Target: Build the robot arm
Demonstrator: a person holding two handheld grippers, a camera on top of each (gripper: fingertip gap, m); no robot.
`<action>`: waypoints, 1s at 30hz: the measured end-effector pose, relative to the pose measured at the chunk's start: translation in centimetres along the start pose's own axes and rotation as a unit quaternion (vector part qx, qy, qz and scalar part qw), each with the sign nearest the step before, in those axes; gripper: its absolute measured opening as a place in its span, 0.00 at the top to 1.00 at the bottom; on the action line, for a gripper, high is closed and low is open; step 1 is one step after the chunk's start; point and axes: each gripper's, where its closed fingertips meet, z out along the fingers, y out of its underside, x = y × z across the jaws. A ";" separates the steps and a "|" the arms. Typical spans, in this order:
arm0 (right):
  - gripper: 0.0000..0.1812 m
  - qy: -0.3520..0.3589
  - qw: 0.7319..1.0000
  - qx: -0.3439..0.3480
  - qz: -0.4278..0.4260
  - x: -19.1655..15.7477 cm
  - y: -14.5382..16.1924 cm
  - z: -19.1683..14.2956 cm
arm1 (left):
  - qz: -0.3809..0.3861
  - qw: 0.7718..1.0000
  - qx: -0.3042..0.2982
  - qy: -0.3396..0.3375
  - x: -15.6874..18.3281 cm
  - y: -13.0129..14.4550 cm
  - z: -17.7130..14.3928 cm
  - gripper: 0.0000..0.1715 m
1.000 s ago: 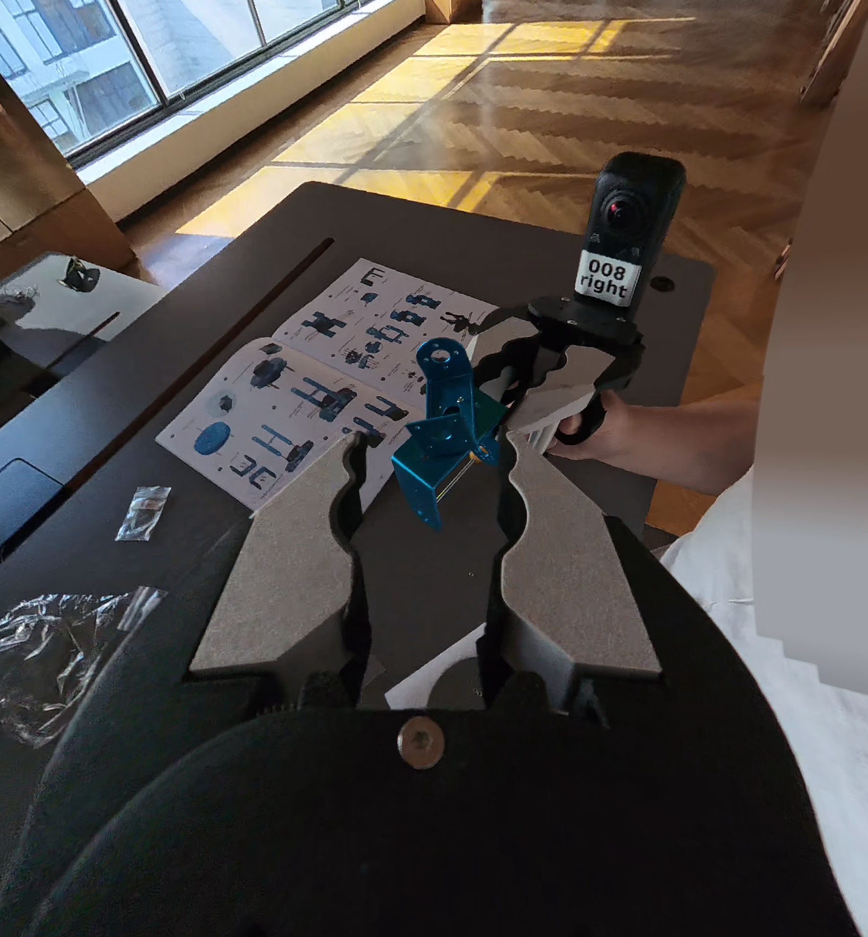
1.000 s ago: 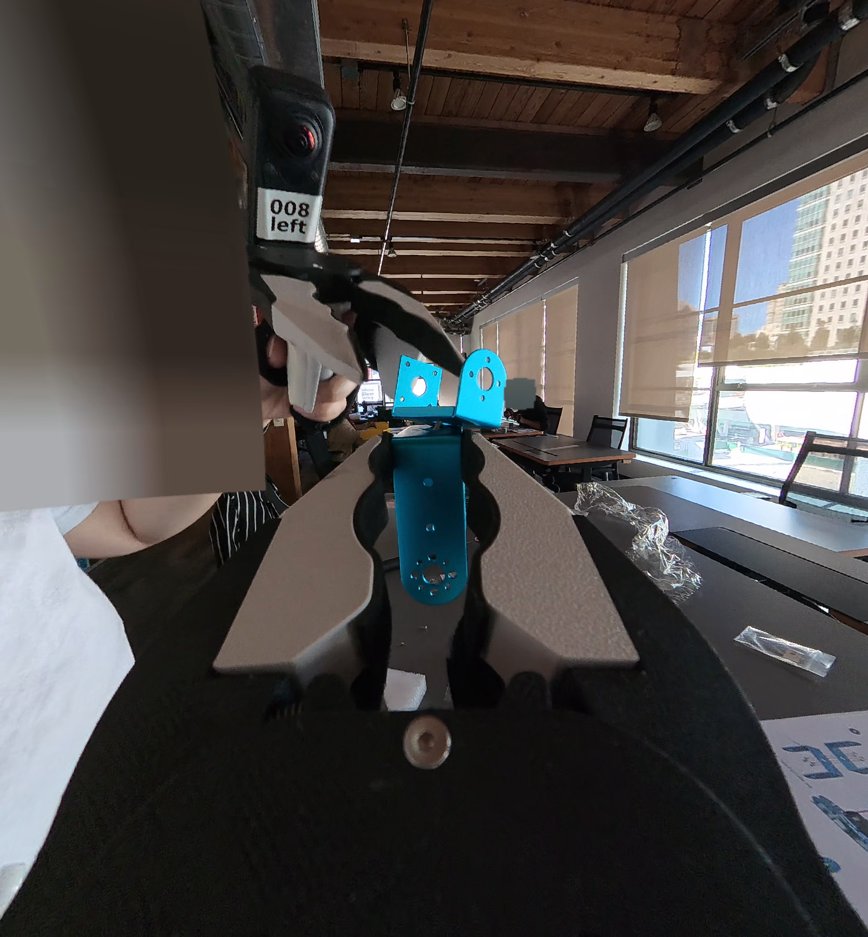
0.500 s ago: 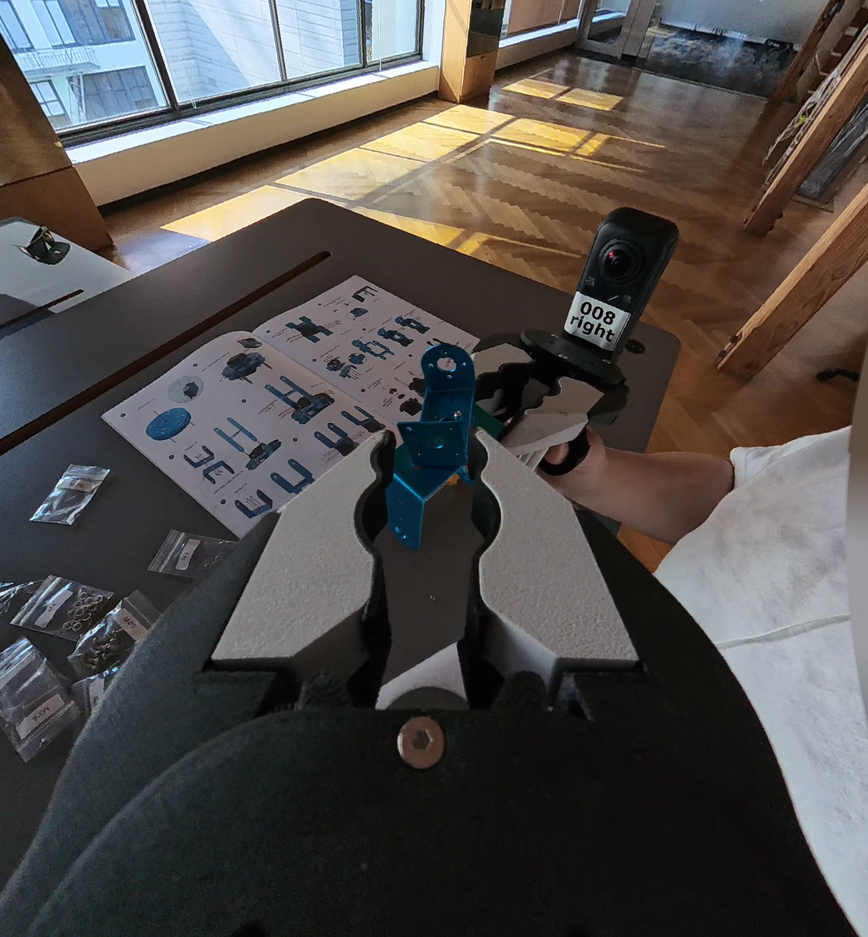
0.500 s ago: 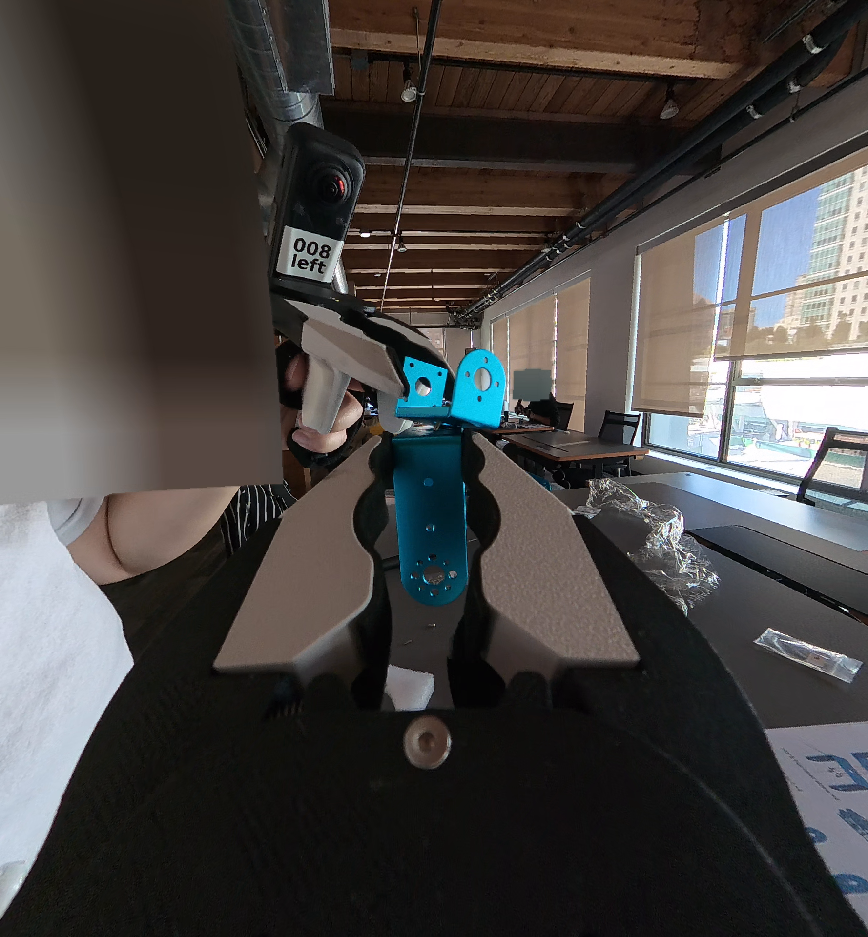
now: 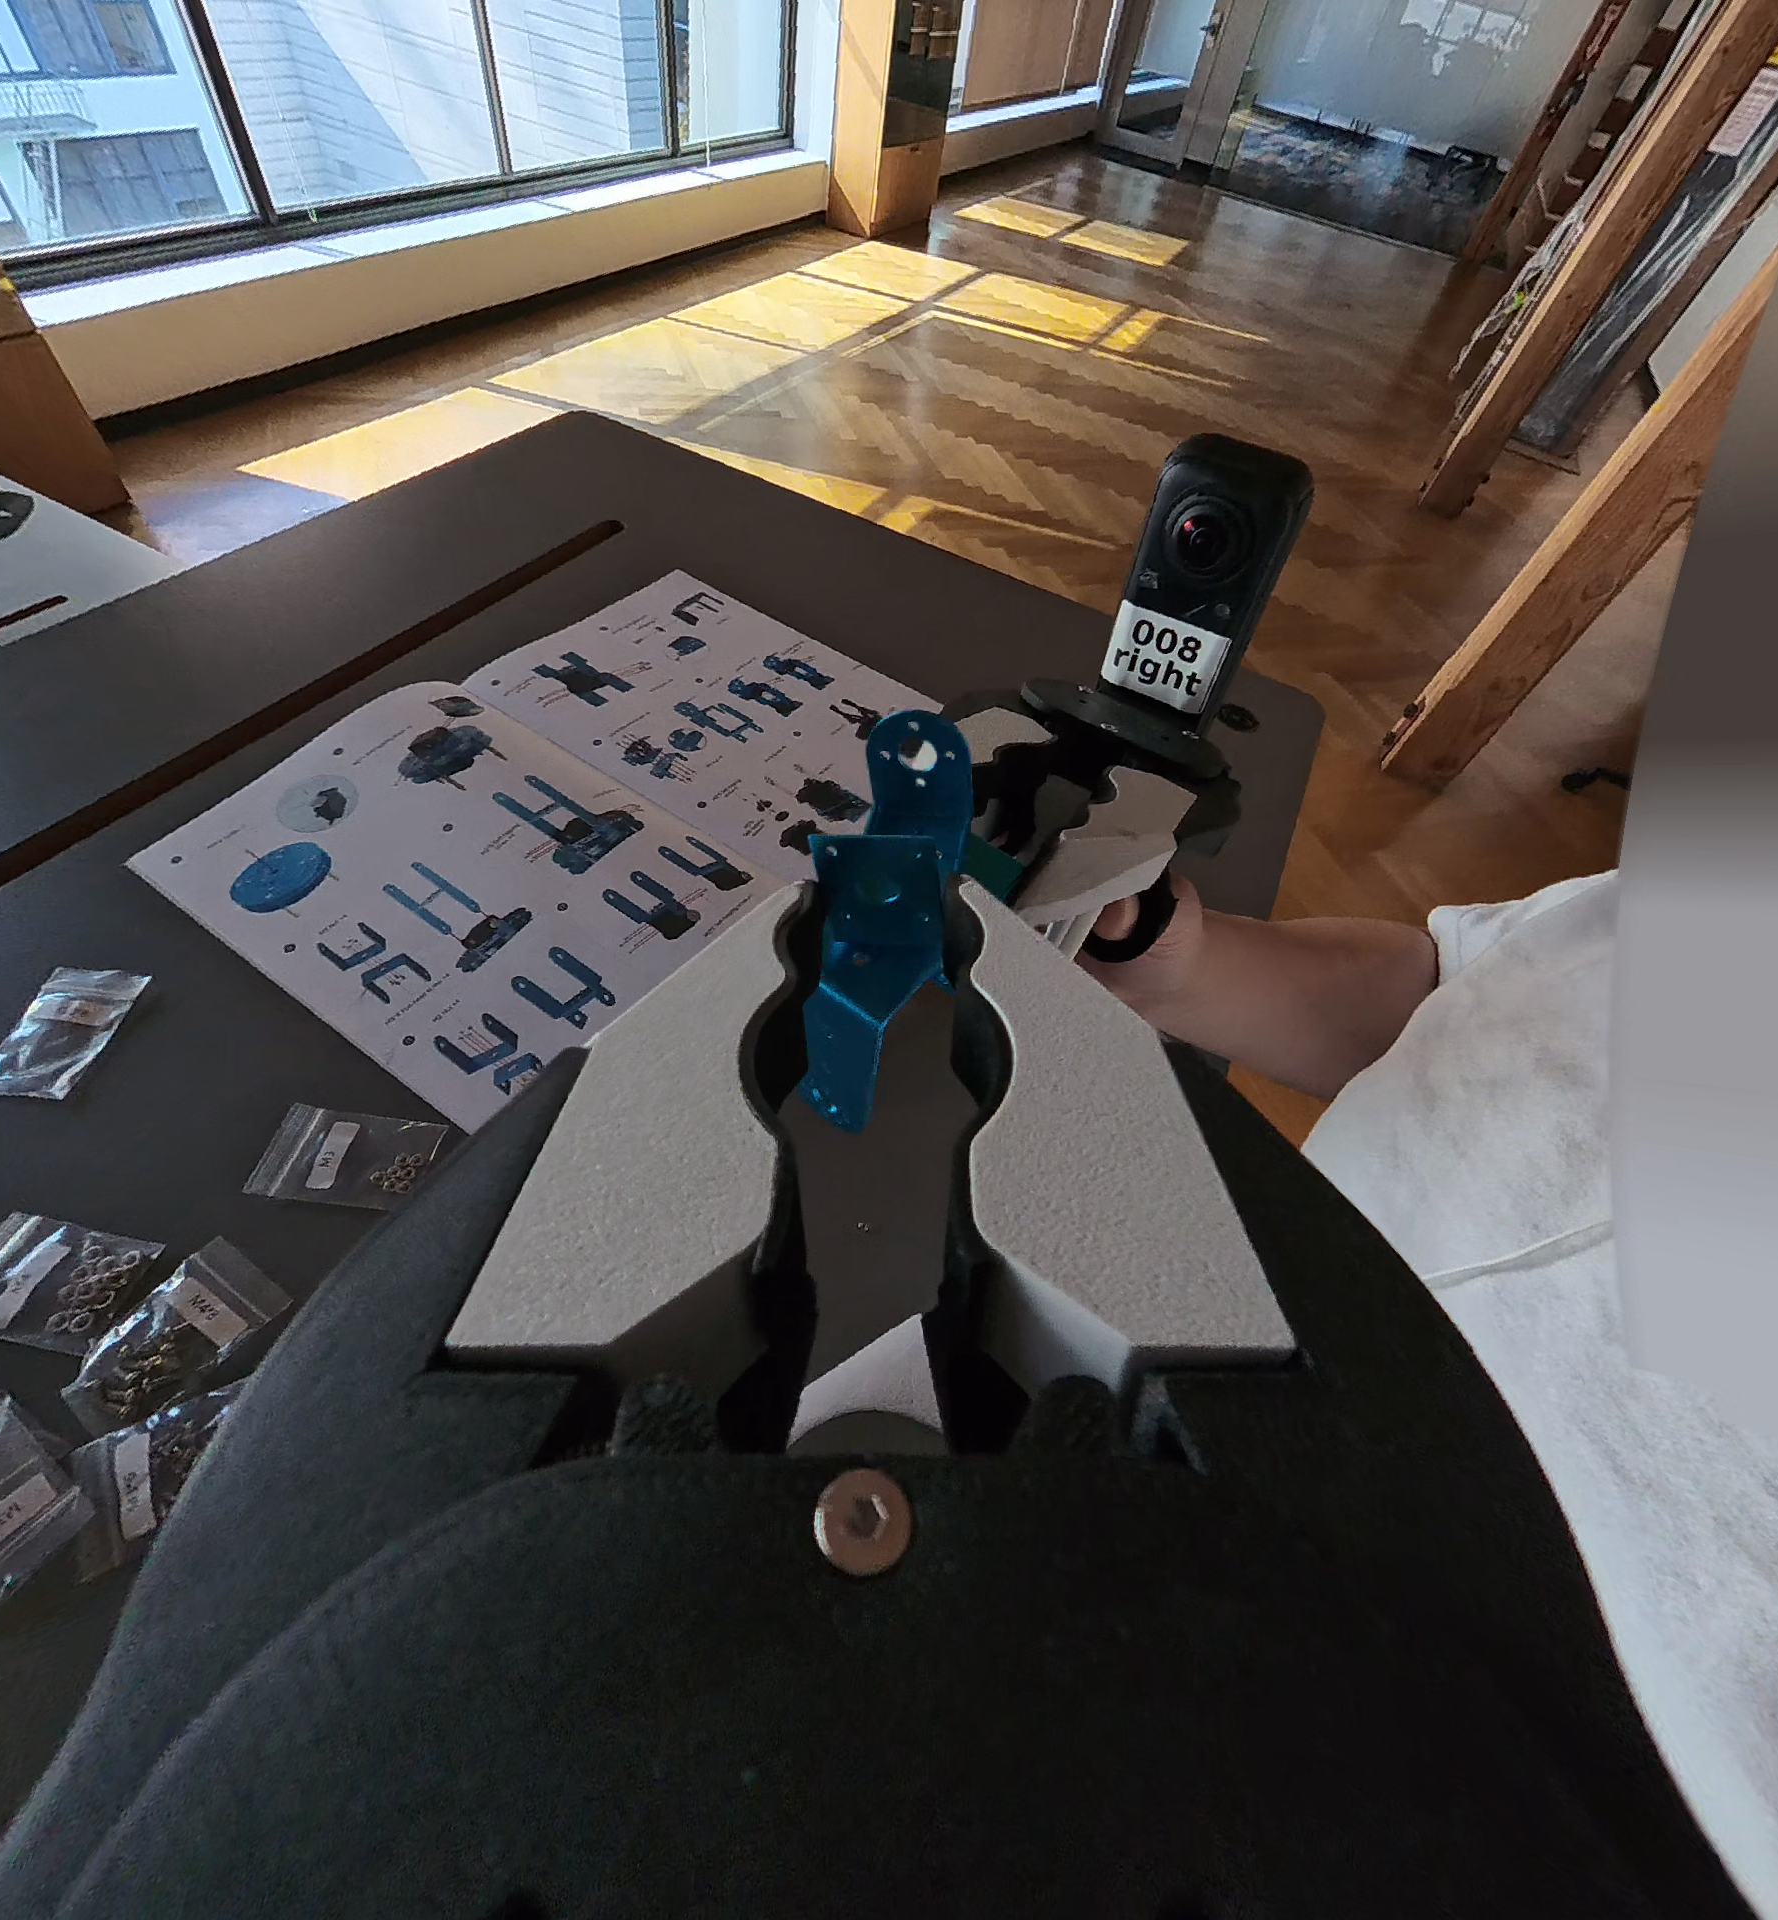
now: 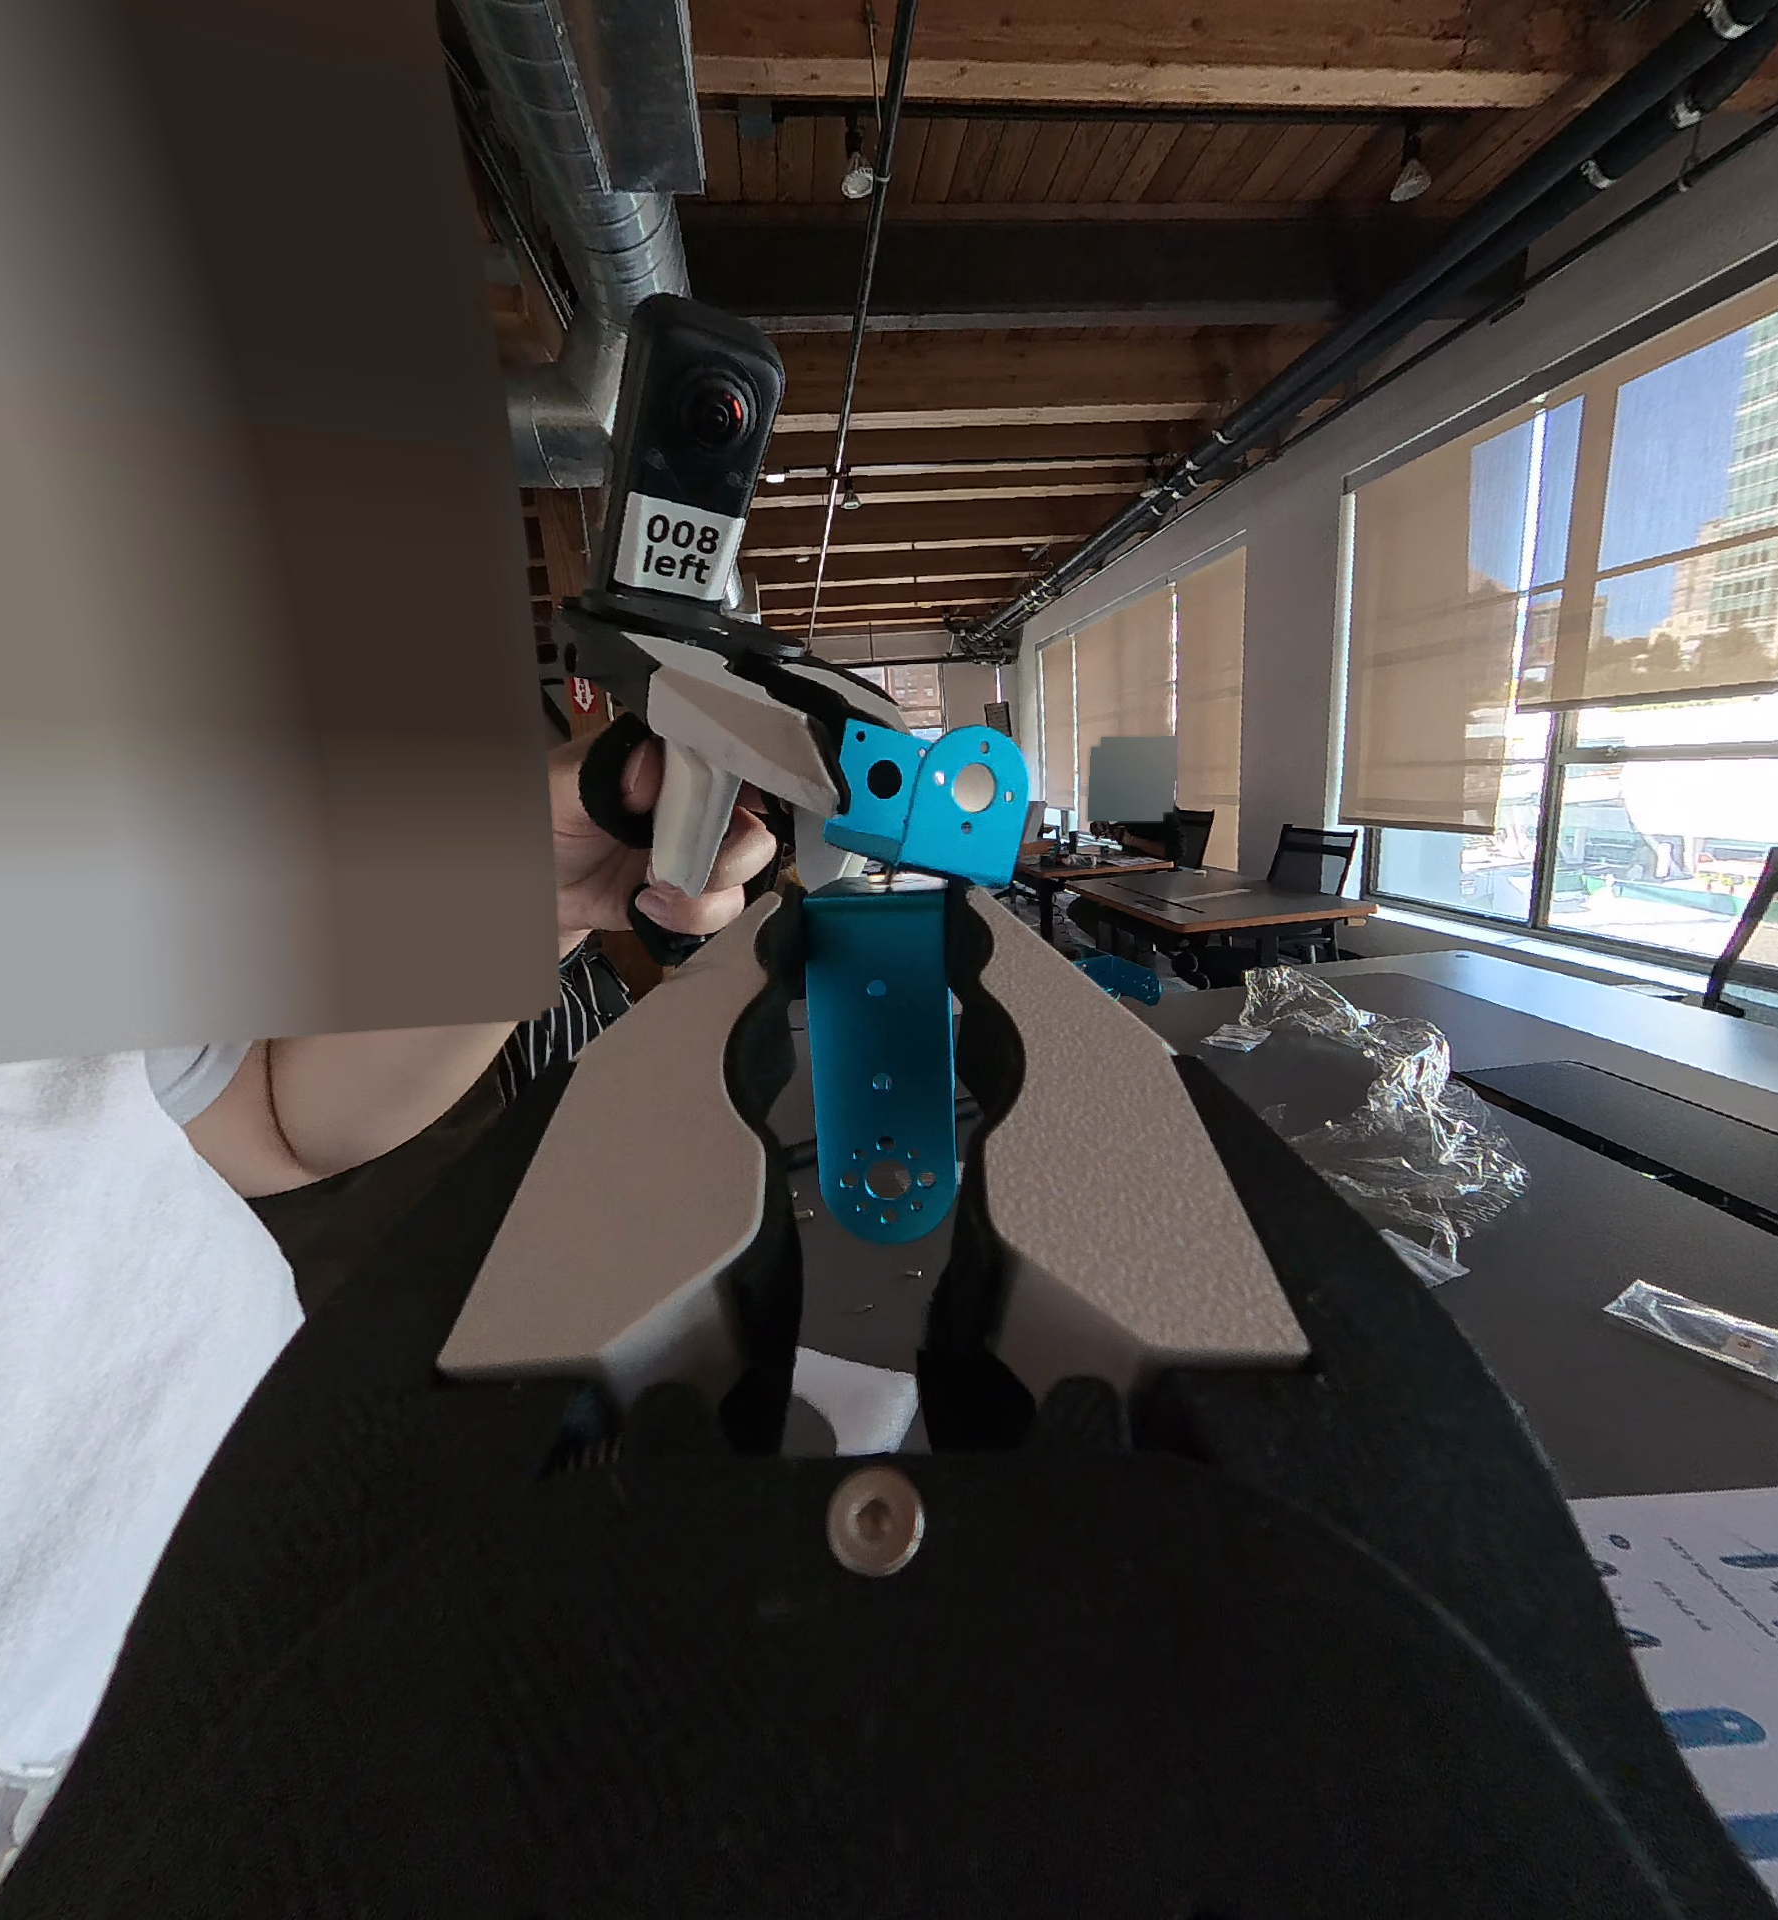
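Observation:
My left gripper (image 5: 880, 899) is shut on a small angled blue metal bracket (image 5: 864, 987), held in the air above the dark table (image 5: 241, 644). My right gripper (image 6: 874, 904) is shut on a long blue bracket (image 6: 880, 1091) with a round holed end, which stands upright. The small bracket (image 6: 926, 800) sits against the long bracket's top end. The left gripper (image 6: 838, 769) shows facing me in the right wrist view. In the left wrist view the right gripper (image 5: 984, 805) holds the long bracket (image 5: 916, 779) just beyond my fingertips.
An open instruction booklet (image 5: 552, 831) lies on the table. Several small clear bags of hardware (image 5: 345, 1153) lie to its left. Crumpled clear plastic (image 6: 1384, 1101) and one small bag (image 6: 1716, 1340) lie to my right. A person's forearm (image 5: 1280, 987) reaches in from the right. The wooden floor lies beyond the table edge. The tips of both grippers are at nearly the same place.
My left gripper's jaws have closed from wide open onto the small bracket. The left gripper has tilted, bringing the hardware bags into view. The right gripper keeps its hold on the long bracket.

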 end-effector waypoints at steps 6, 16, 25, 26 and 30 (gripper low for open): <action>0.86 -0.016 0.999 0.005 0.027 -0.1 -0.1 0.0 | 0.011 1.000 -0.001 0.021 0.0 0.2 -0.4 0.87; 0.86 -0.035 0.997 0.008 0.061 0.0 0.1 0.0 | -0.009 0.999 0.007 0.042 0.0 0.2 -0.6 0.88; 0.86 -0.036 0.997 0.009 0.068 0.2 0.1 0.0 | -0.010 0.999 0.003 0.045 -0.3 0.5 -0.6 0.88; 0.86 -0.036 0.997 0.009 0.070 0.2 0.1 0.0 | -0.010 0.999 0.002 0.045 -0.3 0.5 -0.6 0.88; 0.86 -0.037 0.997 0.010 0.072 0.2 0.2 0.0 | -0.006 0.999 -0.002 0.046 -0.3 0.6 -0.5 0.88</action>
